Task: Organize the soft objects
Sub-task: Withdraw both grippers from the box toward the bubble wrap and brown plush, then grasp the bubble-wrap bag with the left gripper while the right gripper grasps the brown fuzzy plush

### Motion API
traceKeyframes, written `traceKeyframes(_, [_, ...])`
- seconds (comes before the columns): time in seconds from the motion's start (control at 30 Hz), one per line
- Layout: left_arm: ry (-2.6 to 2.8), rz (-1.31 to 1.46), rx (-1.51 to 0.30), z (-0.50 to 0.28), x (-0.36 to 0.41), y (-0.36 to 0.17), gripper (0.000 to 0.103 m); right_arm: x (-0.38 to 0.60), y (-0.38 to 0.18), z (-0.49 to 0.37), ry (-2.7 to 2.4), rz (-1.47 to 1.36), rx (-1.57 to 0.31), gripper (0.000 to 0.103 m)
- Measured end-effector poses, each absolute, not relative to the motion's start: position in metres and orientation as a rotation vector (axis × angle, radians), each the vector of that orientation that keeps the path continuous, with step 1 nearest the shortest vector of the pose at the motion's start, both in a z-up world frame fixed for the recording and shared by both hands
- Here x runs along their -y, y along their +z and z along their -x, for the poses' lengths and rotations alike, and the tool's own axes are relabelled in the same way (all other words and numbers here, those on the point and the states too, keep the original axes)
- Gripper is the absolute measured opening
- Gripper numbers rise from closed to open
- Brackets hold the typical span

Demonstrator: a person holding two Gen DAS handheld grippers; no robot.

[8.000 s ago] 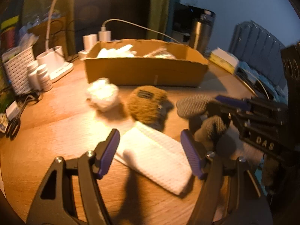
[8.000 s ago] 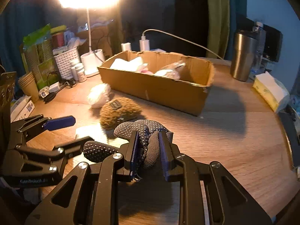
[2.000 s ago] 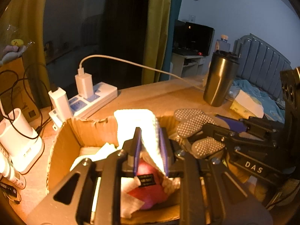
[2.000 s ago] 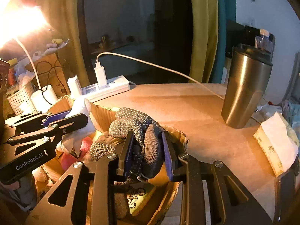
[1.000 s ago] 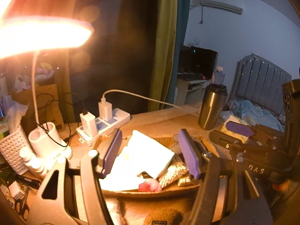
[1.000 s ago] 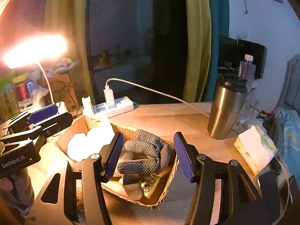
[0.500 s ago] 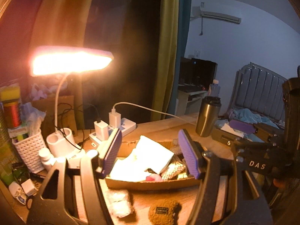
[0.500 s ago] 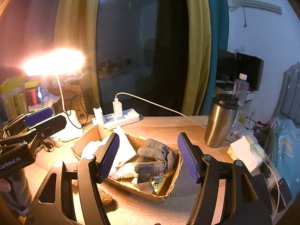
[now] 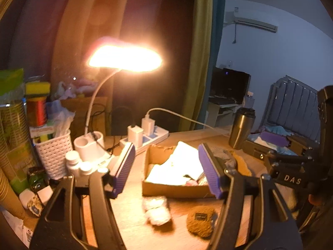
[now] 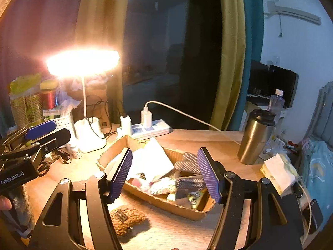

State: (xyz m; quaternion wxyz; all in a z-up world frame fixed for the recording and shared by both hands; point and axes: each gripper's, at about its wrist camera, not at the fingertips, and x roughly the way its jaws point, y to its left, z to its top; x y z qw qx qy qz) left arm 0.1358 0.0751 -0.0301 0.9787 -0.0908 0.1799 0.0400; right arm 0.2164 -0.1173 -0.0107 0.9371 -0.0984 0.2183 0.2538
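In the left wrist view, my left gripper stands open and empty, back from the cardboard box. A white cloth lies in the box. On the table in front of the box sit a white crumpled wad and a brown fuzzy pad. My right gripper is also open with nothing between its pads, hanging above the near side of the box. Grey dotted gloves and the white cloth rest inside it. The brown pad lies at lower left.
A lit desk lamp on a white base stands behind the box, beside a power strip with cabled chargers. A steel tumbler and tissue pack are on the right. A white basket and small bottles crowd the left.
Both grippers let go of the cloth and the gloves, which now lie in the box. Both have drawn back and up, so the box looks smaller.
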Motion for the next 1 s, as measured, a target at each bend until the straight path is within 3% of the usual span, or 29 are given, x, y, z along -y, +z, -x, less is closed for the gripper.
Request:
traceKeyframes(0.53, [0.141, 0.234, -0.468, -0.124, -0.107, -0.084, 0.065, 0.079, -0.067, -0.204, 0.578, 0.229, -0.565, 0.068])
traceKeyframes(0.67, [0.143, 0.241, -0.507, -0.129, -0.108, -0.099, 0.065, 0.074, -0.085, -0.204, 0.59, 0.239, -0.604, 0.079])
traceKeyframes(1.0, [0.105, 0.229, -0.644, -0.16, -0.095, -0.127, 0.065, 0.074, -0.121, -0.217, 0.617, 0.234, -0.726, 0.079])
